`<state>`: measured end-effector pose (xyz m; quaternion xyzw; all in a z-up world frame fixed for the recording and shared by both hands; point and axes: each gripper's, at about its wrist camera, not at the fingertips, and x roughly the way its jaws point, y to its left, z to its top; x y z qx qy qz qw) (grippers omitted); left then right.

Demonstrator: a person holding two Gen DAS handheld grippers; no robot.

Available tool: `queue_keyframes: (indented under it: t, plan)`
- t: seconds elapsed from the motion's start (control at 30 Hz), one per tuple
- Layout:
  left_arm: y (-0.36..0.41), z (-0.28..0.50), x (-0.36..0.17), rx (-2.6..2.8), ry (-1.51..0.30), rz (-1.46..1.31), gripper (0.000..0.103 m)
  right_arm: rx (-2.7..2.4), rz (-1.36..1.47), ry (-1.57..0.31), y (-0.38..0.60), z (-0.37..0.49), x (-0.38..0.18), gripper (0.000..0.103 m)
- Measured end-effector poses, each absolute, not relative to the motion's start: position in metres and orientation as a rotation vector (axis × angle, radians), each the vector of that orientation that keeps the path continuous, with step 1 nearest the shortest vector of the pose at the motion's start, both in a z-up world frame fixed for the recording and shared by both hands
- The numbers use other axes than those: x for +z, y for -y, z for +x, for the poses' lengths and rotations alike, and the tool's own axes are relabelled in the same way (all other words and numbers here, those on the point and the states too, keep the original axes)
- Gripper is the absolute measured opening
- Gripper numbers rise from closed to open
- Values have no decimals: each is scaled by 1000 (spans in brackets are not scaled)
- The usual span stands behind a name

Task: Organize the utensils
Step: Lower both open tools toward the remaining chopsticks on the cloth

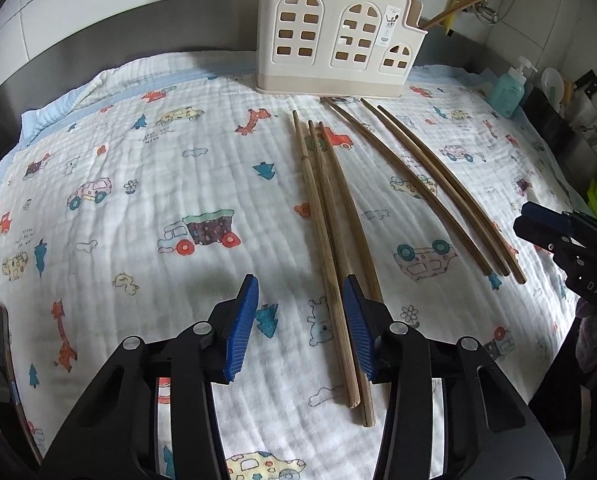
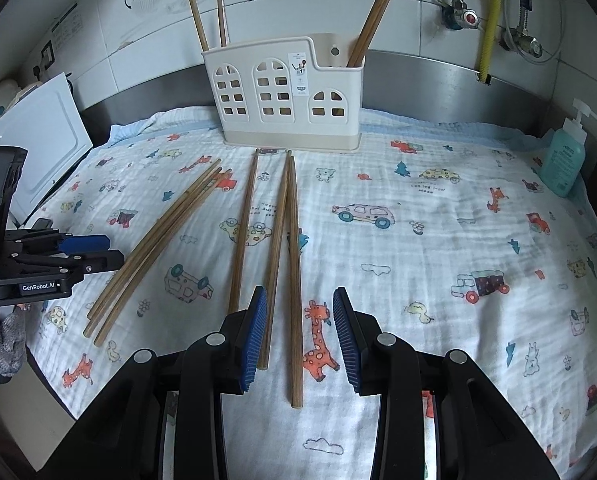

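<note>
While six wooden chopsticks lie loose on a cartoon-printed cloth (image 2: 438,240), two hand-held grippers hover low over them in front of a cream utensil holder (image 2: 286,96) with arched window cut-outs. Seen from the right wrist camera, left to right: the left gripper (image 2: 98,252), lettered "GenRobot.AI" on its body, reaches in sideways at the frame's left edge; a bundle of three chopsticks (image 2: 158,248) fans out left of the holder's front; a second group of three chopsticks (image 2: 286,240) runs straight back toward the holder's base. Three more chopsticks stand inside the holder, two at its left end and one leaning in its low right compartment. A single teal pump bottle (image 2: 564,160) sits far right of the holder.

The right gripper (image 2: 300,332) points steeply down, its blue ribbed jaws partly open and straddling one chopstick of the near group without pressing it. From the left wrist camera, the left gripper (image 1: 302,328) also tilts down with jaws partly open, one chopstick lying between them and untouched. The right gripper's side, at that frame's right edge, reads "DAS". A white label on the holder's front is too small to read.
</note>
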<state>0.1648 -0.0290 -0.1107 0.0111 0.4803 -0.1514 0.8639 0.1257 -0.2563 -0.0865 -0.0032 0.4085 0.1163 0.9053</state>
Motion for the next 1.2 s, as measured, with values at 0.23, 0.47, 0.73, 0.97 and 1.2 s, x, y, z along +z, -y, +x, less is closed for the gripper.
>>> queue_keyframes:
  t: [0.23, 0.47, 0.73, 0.97, 1.2]
  plan:
    - [33, 167, -115, -324, -1012, 36, 37, 245, -8, -849, 254, 129, -88, 34]
    - [41, 165, -115, -311, -989, 109, 31, 246, -12, -854, 252, 130, -90, 34]
    - [45, 165, -115, -313, -983, 112, 18, 247, -13, -858, 252, 129, -92, 34]
    - [43, 167, -115, -300, -994, 92, 18, 244, -10, -860, 255, 130, -93, 34]
    - [46, 169, -119, -306, -1014, 62, 16, 245, -9, -865, 257, 130, -95, 34]
